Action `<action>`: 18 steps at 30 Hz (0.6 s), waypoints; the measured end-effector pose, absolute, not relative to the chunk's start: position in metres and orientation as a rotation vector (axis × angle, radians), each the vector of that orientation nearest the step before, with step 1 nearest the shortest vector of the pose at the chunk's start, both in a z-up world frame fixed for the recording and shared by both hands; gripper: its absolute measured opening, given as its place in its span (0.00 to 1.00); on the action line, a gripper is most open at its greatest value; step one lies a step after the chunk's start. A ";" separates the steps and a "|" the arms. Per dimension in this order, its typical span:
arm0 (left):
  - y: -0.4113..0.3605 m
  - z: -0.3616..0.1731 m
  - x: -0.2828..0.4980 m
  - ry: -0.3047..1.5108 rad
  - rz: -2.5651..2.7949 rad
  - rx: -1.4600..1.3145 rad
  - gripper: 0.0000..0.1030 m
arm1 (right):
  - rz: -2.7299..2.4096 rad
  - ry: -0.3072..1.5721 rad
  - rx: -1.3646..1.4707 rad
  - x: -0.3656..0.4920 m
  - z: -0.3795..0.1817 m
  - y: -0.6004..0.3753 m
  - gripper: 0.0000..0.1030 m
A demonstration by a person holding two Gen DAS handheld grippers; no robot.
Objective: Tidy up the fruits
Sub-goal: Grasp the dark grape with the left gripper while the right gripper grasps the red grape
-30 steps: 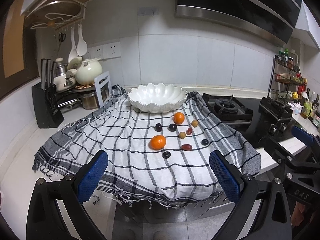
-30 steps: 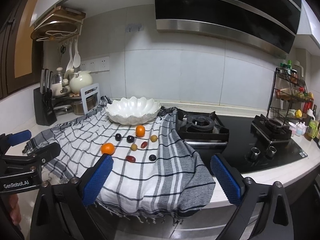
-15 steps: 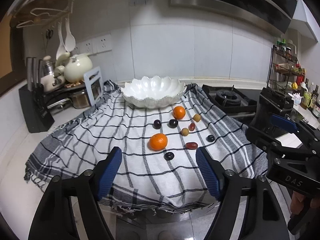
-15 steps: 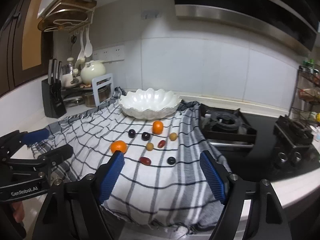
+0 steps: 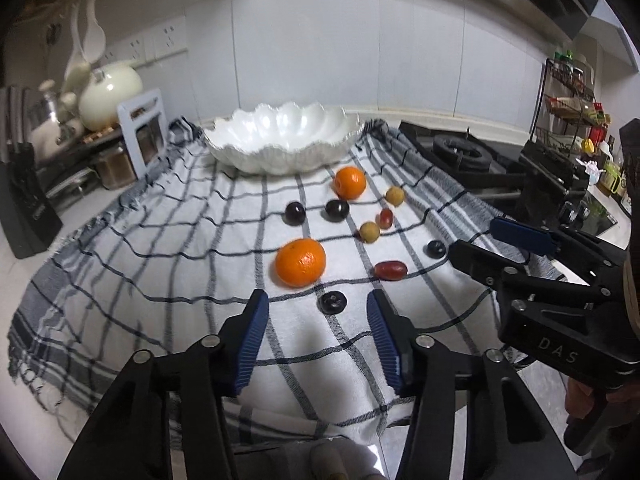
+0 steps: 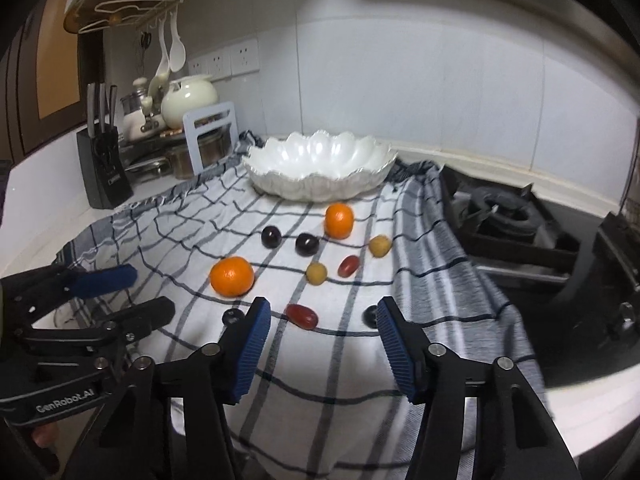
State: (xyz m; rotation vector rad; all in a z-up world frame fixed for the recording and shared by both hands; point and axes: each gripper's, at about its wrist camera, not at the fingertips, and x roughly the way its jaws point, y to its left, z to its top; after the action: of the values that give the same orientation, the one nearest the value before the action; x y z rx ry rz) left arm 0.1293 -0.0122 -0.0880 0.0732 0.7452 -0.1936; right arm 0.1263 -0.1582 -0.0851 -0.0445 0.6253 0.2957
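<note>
Ten fruits before the white bowl (image 5: 280,144): two oranges, four dark, two yellow, two red.
Left tool (image 5: 316,320) and right tool (image 6: 320,324) are apart and narrowing, gripping nothing; only the right view shows the knife block (image 6: 103,168) sharply.

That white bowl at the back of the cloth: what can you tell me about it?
The white bowl is wide and shallow, with a scalloped, petal-like rim and fluted sides. It looks like glossy glazed ceramic, catching the light inside. It stands upright and seems empty from both views. It rests on the far end of the checked cloth, near the tiled wall. Nothing else touches it; the nearest fruit, a small orange, lies just in front of it, apart.
</note>
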 end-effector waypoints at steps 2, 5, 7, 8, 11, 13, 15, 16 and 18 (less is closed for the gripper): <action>-0.014 -0.096 0.136 0.766 -0.203 0.077 0.44 | 0.312 0.648 -0.047 0.135 -0.094 -0.155 0.50; -0.014 -0.107 0.144 0.788 -0.212 0.080 0.42 | 0.328 0.668 -0.061 0.146 -0.104 -0.149 0.48; -0.014 -0.113 0.149 0.803 -0.221 0.078 0.39 | 0.338 0.678 -0.072 0.152 -0.109 -0.146 0.46; -0.015 -0.116 0.151 0.809 -0.224 0.079 0.37 | 0.344 0.684 -0.077 0.155 -0.112 -0.144 0.45; -0.016 -0.123 0.156 0.818 -0.232 0.078 0.36 | 0.363 0.700 -0.088 0.162 -0.118 -0.141 0.43; -0.017 -0.126 0.158 0.820 -0.238 0.080 0.35 | 0.376 0.707 -0.105 0.165 -0.123 -0.138 0.42; -0.018 -0.128 0.160 0.820 -0.240 0.085 0.33 | 0.386 0.713 -0.115 0.168 -0.126 -0.136 0.41; -0.017 -0.129 0.162 0.822 -0.242 0.084 0.33 | 0.390 0.718 -0.116 0.169 -0.127 -0.135 0.41; -0.017 -0.132 0.163 0.824 -0.244 0.078 0.31 | 0.401 0.724 -0.121 0.172 -0.130 -0.133 0.40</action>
State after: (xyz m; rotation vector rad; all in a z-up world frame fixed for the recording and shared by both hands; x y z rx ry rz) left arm 0.1634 -0.0172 -0.1316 0.0781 0.8241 -0.2442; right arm 0.1723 -0.1333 -0.1303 -0.1212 0.7242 0.4013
